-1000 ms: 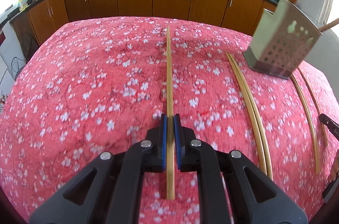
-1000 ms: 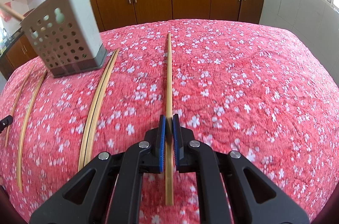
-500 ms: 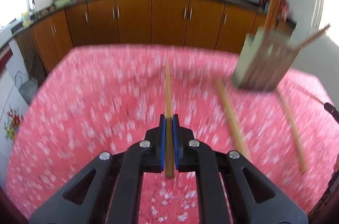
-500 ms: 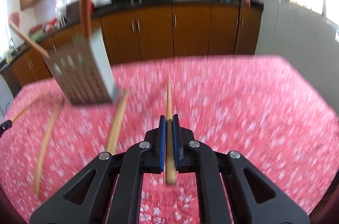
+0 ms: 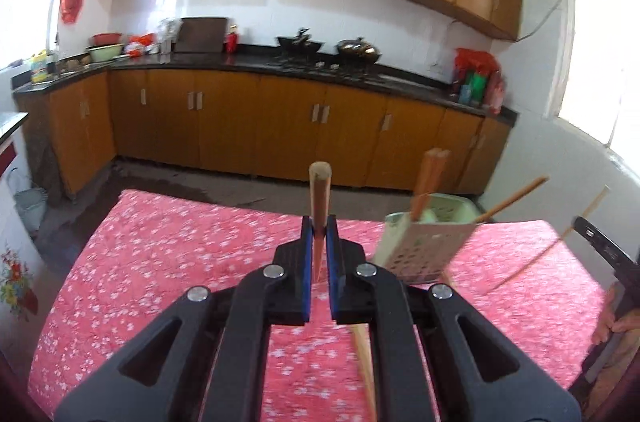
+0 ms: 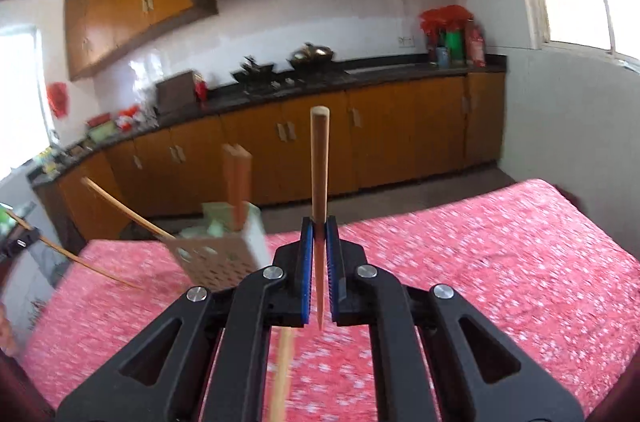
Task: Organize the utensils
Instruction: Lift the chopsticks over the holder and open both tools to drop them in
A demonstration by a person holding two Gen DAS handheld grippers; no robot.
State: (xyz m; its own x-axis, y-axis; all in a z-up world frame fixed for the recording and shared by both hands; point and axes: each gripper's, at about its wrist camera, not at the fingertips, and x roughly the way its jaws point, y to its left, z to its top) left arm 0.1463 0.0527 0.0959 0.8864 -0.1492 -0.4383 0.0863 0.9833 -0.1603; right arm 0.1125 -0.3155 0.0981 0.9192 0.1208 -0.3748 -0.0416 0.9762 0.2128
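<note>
Jaws on both sides are clamped tight, each on one chopstick. Left gripper (image 5: 319, 236) has its chopstick (image 5: 319, 198) poking up toward 12 o'clock, and the right gripper (image 6: 319, 236) holds its chopstick (image 6: 319, 166) the same way. Perforated utensil holder (image 5: 424, 242) sits tilted on the pink floral desk (image 5: 160, 254), at 2 o'clock from the left gripper, sticks already in it.
</note>
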